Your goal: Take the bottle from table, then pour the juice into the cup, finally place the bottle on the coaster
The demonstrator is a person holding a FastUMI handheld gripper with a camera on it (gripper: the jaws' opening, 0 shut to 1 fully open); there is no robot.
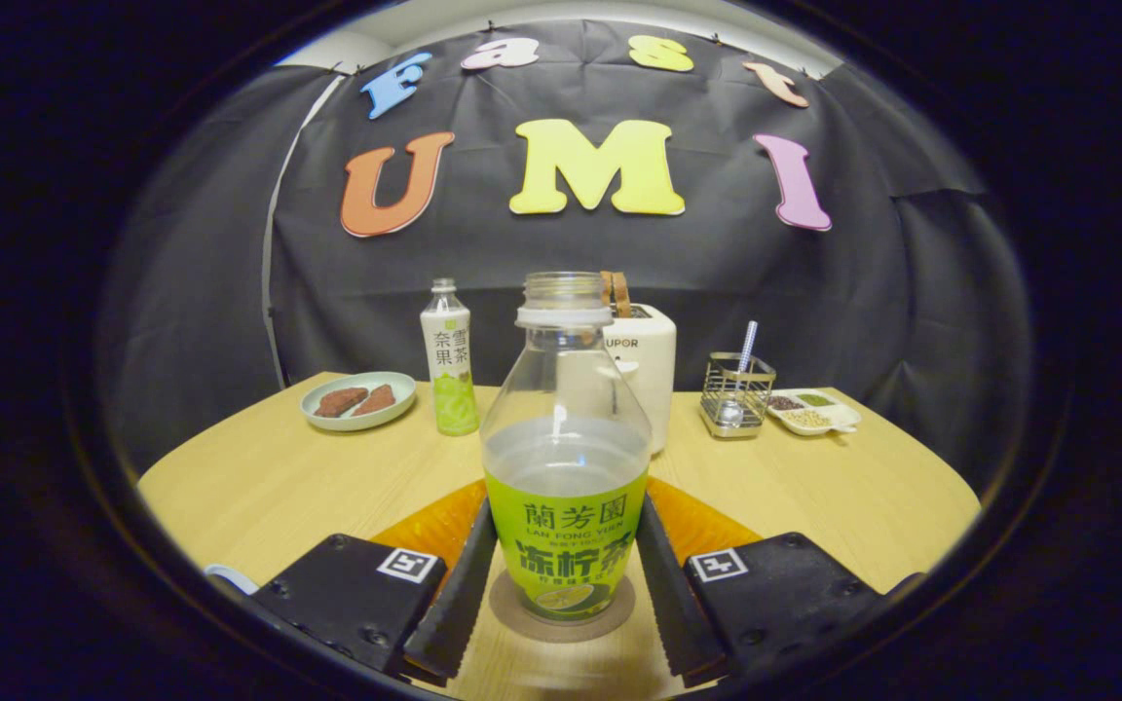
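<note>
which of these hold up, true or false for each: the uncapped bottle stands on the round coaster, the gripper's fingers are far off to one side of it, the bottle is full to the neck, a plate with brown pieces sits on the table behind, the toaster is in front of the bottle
1. The uncapped clear plastic bottle with the green label stands upright on the round brown coaster. True.
2. The gripper is far off to one side of the bottle. False: its fingers flank the bottle, one on each side, close to the label.
3. The bottle is full to the neck. False: the liquid reaches only partway up, just above the label.
4. A pale round plate with brown pieces sits on the wooden table beyond the bottle. True.
5. The white toaster is in front of the bottle. False: it stands behind it.
</note>
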